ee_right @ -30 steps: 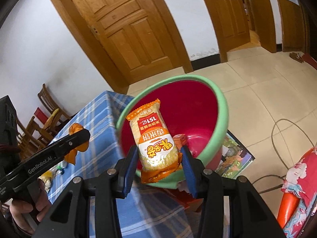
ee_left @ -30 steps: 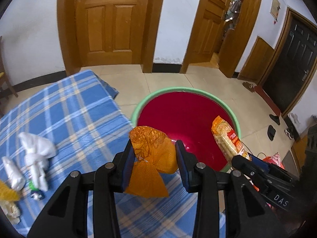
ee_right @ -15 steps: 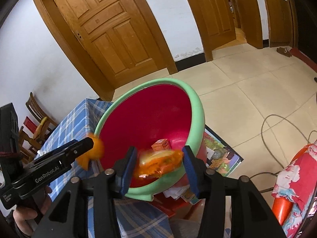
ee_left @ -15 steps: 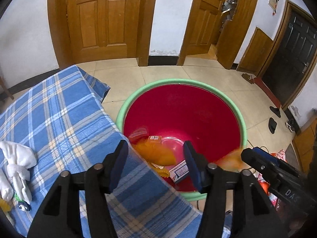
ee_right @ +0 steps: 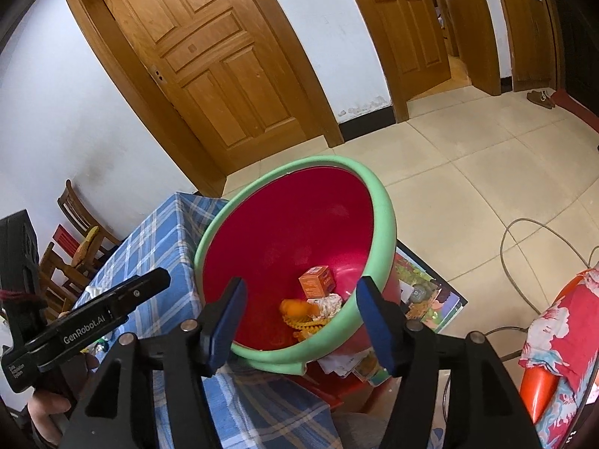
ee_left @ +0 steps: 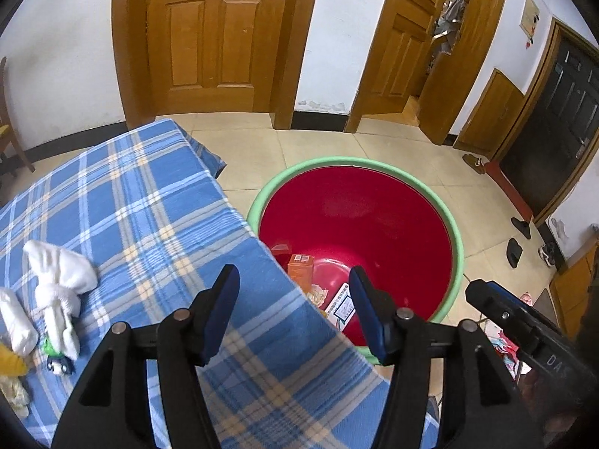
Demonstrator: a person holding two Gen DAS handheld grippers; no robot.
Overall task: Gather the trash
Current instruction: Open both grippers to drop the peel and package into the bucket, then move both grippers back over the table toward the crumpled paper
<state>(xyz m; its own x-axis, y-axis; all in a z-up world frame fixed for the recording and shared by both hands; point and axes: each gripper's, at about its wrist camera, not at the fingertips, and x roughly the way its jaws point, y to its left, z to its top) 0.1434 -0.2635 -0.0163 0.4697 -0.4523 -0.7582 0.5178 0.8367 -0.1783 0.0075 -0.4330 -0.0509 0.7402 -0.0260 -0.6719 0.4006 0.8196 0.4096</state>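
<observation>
Both left gripper [ee_left: 294, 301] and right gripper [ee_right: 299, 316] fingers, just opening and released with nothing between them, hang over the green-rimmed red plastic basin [ee_right: 383, 202] where the orange snack wrappers [ee_right: 299, 308] lie dropped.

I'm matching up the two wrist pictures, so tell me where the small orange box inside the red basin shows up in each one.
Left wrist view: the small orange box stands at the basin's bottom, just past the tablecloth's edge, left of centre.
Right wrist view: the small orange box sits low in the basin, above the orange wrappers, between the claw's fingers.
Shared landmark: the red basin with the green rim.
</observation>
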